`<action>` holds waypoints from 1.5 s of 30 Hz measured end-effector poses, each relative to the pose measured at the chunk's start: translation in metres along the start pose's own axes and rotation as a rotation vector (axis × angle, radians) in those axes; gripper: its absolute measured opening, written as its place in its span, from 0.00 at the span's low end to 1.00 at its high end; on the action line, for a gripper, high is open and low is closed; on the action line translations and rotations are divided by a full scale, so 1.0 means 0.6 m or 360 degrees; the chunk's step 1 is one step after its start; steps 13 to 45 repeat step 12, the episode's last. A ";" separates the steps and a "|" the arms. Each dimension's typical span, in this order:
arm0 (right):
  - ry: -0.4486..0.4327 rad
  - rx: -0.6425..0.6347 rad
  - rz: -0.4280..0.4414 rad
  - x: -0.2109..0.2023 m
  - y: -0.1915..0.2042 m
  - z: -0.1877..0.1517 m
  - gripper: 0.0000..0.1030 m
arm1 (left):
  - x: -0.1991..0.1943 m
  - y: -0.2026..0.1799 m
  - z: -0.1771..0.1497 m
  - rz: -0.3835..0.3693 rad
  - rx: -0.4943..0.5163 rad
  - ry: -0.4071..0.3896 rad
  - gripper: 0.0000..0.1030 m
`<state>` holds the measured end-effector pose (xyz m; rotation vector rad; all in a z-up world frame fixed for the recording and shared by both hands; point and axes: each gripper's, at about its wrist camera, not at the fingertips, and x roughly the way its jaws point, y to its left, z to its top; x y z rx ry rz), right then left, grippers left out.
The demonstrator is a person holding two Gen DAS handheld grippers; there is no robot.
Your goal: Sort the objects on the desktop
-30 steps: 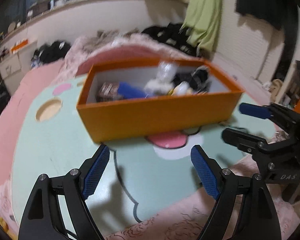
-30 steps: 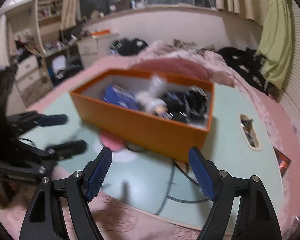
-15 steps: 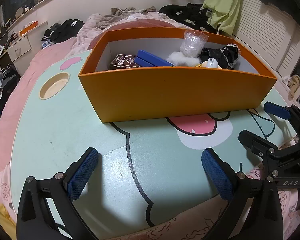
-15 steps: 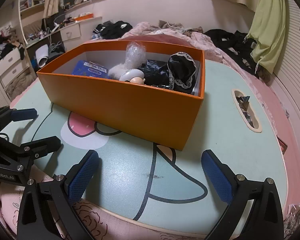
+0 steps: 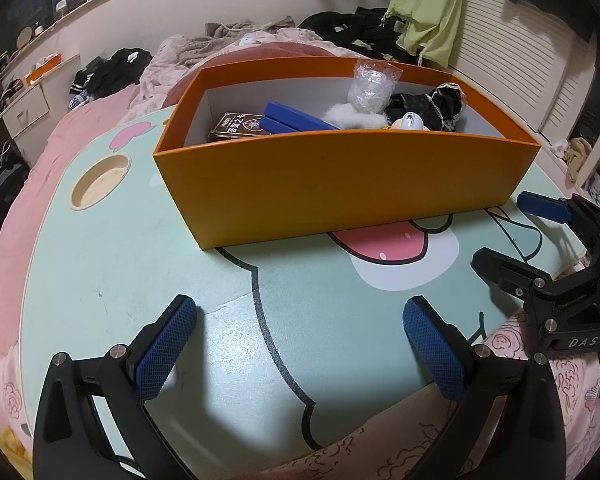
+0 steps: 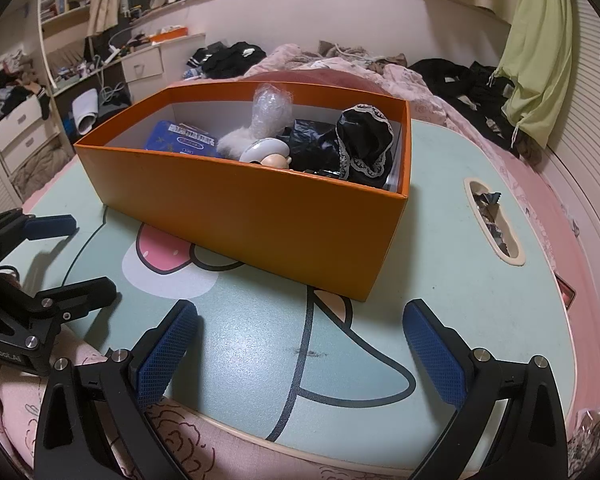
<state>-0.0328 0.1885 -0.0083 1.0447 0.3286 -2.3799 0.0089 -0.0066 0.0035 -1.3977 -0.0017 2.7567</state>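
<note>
Both tongs spread wide and empty: left gripper (image 5: 300, 338), right gripper (image 6: 302, 338), before crammed orange box (image 5: 340, 184); possibly snagging black lace cloth (image 6: 364, 140), spilling neighbours.

The counter (image 5: 100, 264) is a low board with a pale mint-green top and a printed cartoon face: black outlines, a white muzzle and a pink tongue (image 5: 380, 242). One orange box (image 5: 340, 184) stands directly on it, near the middle, and its front edge covers the top of the tongue. In the left wrist view, a round cup hole (image 5: 100, 186) is cut in the surface at about 9 o'clock from the box. In the right wrist view, a long oval slot (image 6: 494, 222) lies at about 3 o'clock from the box, with crumpled wrappers (image 6: 488, 210) inside. The counter rests on pink bedding (image 6: 540, 184).
</note>
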 end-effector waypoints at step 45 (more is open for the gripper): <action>0.0000 0.0001 0.0000 0.001 0.000 0.001 1.00 | 0.000 0.001 0.003 0.0001 -0.0001 0.0000 1.00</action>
